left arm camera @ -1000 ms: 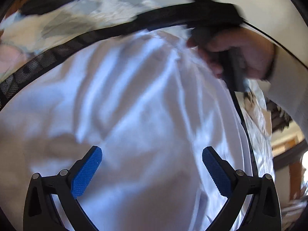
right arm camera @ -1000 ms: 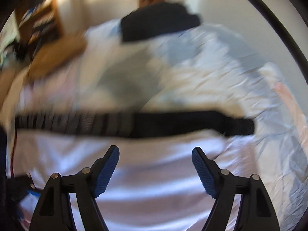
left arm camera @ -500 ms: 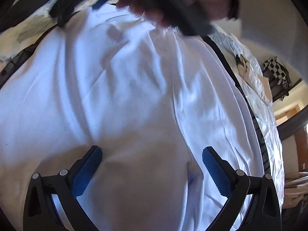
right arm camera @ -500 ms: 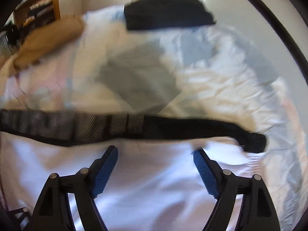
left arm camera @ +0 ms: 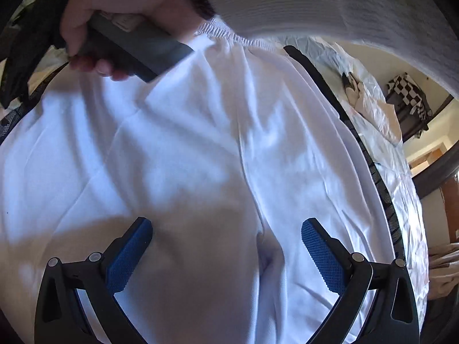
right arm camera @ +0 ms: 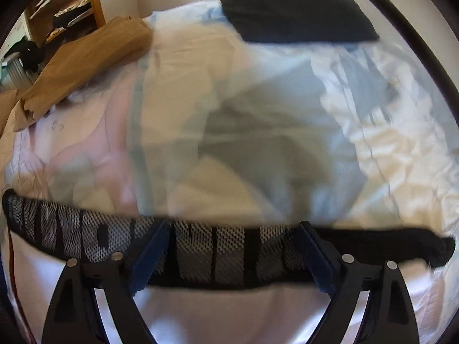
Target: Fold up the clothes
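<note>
White shorts (left arm camera: 200, 149) with a black mesh side stripe (left arm camera: 373, 172) and an elastic waistband (left arm camera: 229, 33) lie spread on the bed. My left gripper (left arm camera: 226, 246) is open just above the white fabric near the crotch seam. In the right wrist view my right gripper (right arm camera: 232, 255) is open, its blue pads over the black mesh stripe (right arm camera: 200, 258) along the shorts' edge. The white fabric (right arm camera: 229, 315) lies under it. The hand holding the right gripper's handle (left arm camera: 129, 46) shows at the top of the left wrist view.
Crumpled white bed sheet (right arm camera: 387, 143) lies beyond the shorts. A black garment (right arm camera: 295, 14), a brown garment (right arm camera: 86, 63), and pale blue and pink clothes (right arm camera: 172, 114) lie farther back. A wooden shelf (right arm camera: 66, 8) stands at the back left. A checkered cloth (left arm camera: 407, 91) hangs at the right.
The right gripper has moved in toward the black stripe, which now lies between its pads. The hand has moved across the top of the left view. The left gripper has stayed open over the shorts.
</note>
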The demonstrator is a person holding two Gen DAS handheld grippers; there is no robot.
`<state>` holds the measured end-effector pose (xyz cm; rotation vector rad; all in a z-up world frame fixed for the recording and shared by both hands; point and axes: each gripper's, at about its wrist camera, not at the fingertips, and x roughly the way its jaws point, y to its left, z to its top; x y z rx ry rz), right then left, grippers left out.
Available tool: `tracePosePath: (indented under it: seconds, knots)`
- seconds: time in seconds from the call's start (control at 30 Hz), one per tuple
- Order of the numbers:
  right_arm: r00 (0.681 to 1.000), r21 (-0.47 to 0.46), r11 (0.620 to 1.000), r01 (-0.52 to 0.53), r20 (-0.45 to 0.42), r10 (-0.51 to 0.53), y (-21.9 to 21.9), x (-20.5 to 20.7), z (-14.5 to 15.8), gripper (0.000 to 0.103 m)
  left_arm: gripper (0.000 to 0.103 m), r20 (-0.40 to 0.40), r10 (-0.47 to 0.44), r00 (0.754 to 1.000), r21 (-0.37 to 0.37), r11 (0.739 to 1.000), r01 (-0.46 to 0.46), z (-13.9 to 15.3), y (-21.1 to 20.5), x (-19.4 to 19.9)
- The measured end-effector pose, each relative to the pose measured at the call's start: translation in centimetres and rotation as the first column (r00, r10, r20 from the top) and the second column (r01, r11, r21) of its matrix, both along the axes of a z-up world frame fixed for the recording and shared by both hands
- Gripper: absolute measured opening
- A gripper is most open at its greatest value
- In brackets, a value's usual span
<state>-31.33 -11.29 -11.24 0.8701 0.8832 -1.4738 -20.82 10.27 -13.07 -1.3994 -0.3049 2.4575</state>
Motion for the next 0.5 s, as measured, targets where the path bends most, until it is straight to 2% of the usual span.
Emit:
tracePosePath:
  seconds: [0.03,0.07,0.1,0.17,0.23,0.3,0.33,0.4,0.43,0.5]
  knots:
    - [1.0,-0.014,1.0,-0.011,0.009,0.011,0.1,-0.3,0.8,0.068,0.102,0.002,0.009,1.0,0.006,1.0,-0.009,-0.1,-0.9,0.4]
    - [1.0,-0.042,0.999,0.005,0.017,-0.004,0.6,-1.0,2.1,0.066,0.102,0.005,0.02,1.0,0.019,1.0,-0.02,0.0,-1.9,0.5]
    - [0.998,-0.086,0.995,0.054,0.037,-0.05,1.8,-2.3,3.8,0.069,0.102,0.002,0.032,0.999,0.038,0.999,-0.032,0.2,-2.6,0.3]
    - [0.984,-0.169,0.971,0.167,0.091,-0.154,5.0,-5.0,7.1,0.097,0.102,-0.042,0.055,0.998,0.078,0.996,-0.052,1.2,-3.7,0.6]
    - [0.958,-0.229,0.933,0.279,0.127,-0.255,9.3,-7.2,9.8,0.1,0.102,-0.111,0.083,0.99,0.115,0.991,-0.071,2.5,-4.5,0.9]
    - [0.915,-0.275,0.873,0.402,0.139,-0.378,14.8,-9.0,12.4,0.1,0.102,-0.17,0.125,0.977,0.159,0.982,-0.098,3.7,-5.6,1.2]
    - [0.883,-0.283,0.836,0.469,0.138,-0.449,17.5,-9.6,13.4,0.101,0.102,-0.194,0.147,0.97,0.187,0.976,-0.111,4.1,-6.0,1.0]
    - [0.788,-0.289,0.737,0.611,0.127,-0.603,22.9,-10.4,14.3,0.101,0.102,-0.222,0.174,0.959,0.215,0.969,-0.126,4.6,-7.2,1.0]
    - [0.726,-0.29,0.675,0.678,0.119,-0.678,25.4,-10.1,14.1,0.101,0.102,-0.225,0.167,0.96,0.218,0.969,-0.117,4.7,-8.2,1.2]
    - [0.579,-0.295,0.532,0.794,0.098,-0.81,30.2,-9.1,13.6,0.102,0.102,-0.224,0.136,0.965,0.216,0.972,-0.087,4.7,-11.1,2.3]
